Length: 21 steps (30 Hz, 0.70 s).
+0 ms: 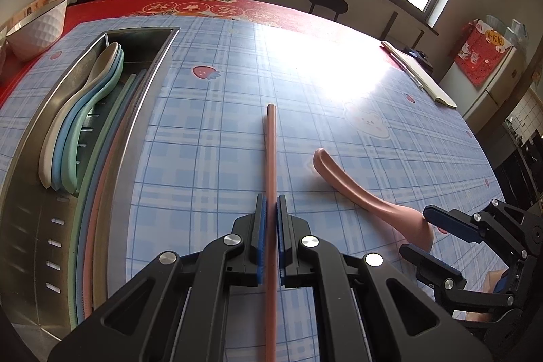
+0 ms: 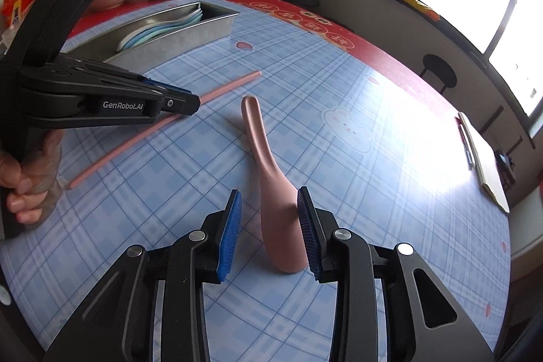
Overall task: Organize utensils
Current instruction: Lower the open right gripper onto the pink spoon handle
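Note:
My left gripper (image 1: 271,202) is shut on a pink chopstick (image 1: 270,151) that points away over the blue checked tablecloth; the right wrist view shows that gripper (image 2: 193,106) from the side, gripping the chopstick (image 2: 230,87) near its middle. A pink spoon (image 2: 258,138) lies on the cloth, handle pointing away. My right gripper (image 2: 269,192) stands open with the spoon's bowl end between its blue pads, a gap showing on the left side. A metal tray (image 1: 159,56) at the left holds several pastel spoons (image 1: 85,111) and chopsticks (image 1: 112,138).
A white bowl (image 1: 37,26) stands beyond the tray on the red cloth edge. A notebook with a pen (image 1: 420,73) lies at the table's right edge. A black stool (image 1: 327,0) is behind the table. A hand (image 2: 23,178) holds the left gripper's handle.

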Motion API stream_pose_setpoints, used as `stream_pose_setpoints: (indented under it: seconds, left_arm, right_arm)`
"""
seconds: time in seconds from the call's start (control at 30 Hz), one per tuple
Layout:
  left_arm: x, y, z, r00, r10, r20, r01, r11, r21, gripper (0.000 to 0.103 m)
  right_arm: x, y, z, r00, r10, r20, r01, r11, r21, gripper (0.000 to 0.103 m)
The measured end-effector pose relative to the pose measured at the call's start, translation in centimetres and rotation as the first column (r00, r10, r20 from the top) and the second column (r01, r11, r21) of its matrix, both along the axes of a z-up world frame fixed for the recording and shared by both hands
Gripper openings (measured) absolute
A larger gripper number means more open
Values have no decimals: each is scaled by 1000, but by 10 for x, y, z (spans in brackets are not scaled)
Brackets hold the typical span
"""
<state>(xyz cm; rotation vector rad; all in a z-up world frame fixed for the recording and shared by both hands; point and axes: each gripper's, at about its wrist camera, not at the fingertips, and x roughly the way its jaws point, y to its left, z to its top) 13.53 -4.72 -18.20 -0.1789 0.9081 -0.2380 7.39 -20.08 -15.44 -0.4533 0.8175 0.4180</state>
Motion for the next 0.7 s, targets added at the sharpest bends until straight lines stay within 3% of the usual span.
stream_pose_setpoints:
  seconds: [0.33, 0.47, 0.7]
  left_arm:
    - [1, 4, -1, 1000, -7, -2, 7, 1000, -21, 6]
    - [0, 5, -1, 1000, -10, -2, 10, 1000, -24, 6]
    - [0, 4, -1, 1000, -18, -1, 18, 1000, -22, 6]
  right_arm:
    - [12, -3, -10, 999, -46, -26, 45, 998, -42, 32]
    - [16, -8, -7, 998, -67, -22, 67, 998, -15, 32]
    - [30, -33, 7, 992, -115, -56, 120, 987, 106, 15]
